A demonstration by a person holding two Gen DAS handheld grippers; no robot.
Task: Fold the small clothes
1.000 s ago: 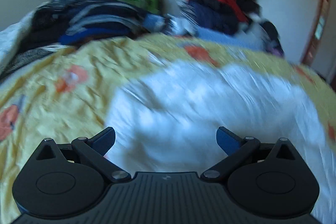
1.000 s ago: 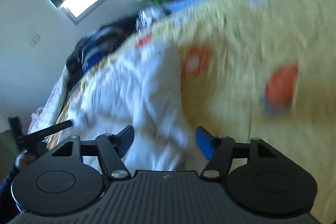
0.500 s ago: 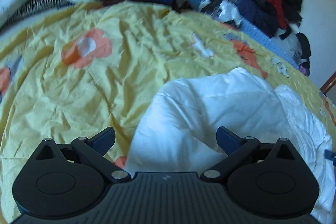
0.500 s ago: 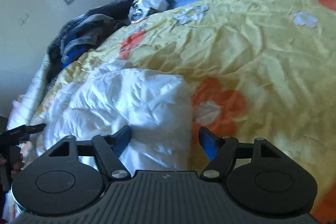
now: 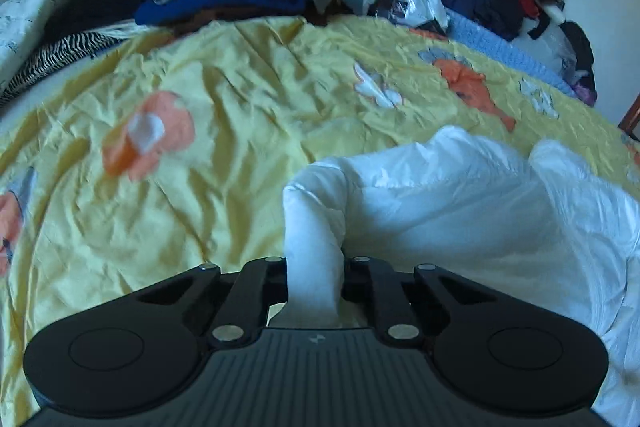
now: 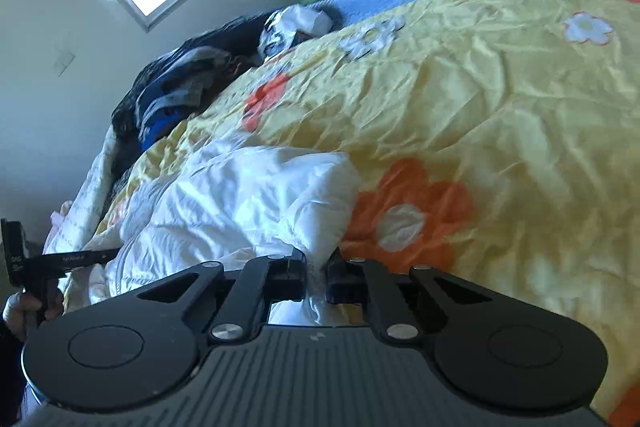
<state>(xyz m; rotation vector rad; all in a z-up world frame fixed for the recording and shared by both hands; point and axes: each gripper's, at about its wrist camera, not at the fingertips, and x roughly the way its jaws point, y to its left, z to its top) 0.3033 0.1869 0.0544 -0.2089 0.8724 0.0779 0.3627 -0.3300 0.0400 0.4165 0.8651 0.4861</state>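
Left gripper [image 5: 314, 279] and right gripper [image 6: 316, 277] each pinch an edge of the white garment [image 5: 460, 203], apparently to control both corners for folding on the bed [image 5: 240, 115].

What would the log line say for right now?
left gripper: shut on garment | right gripper: shut on garment | garment: white, crumpled on bed | fold: not done
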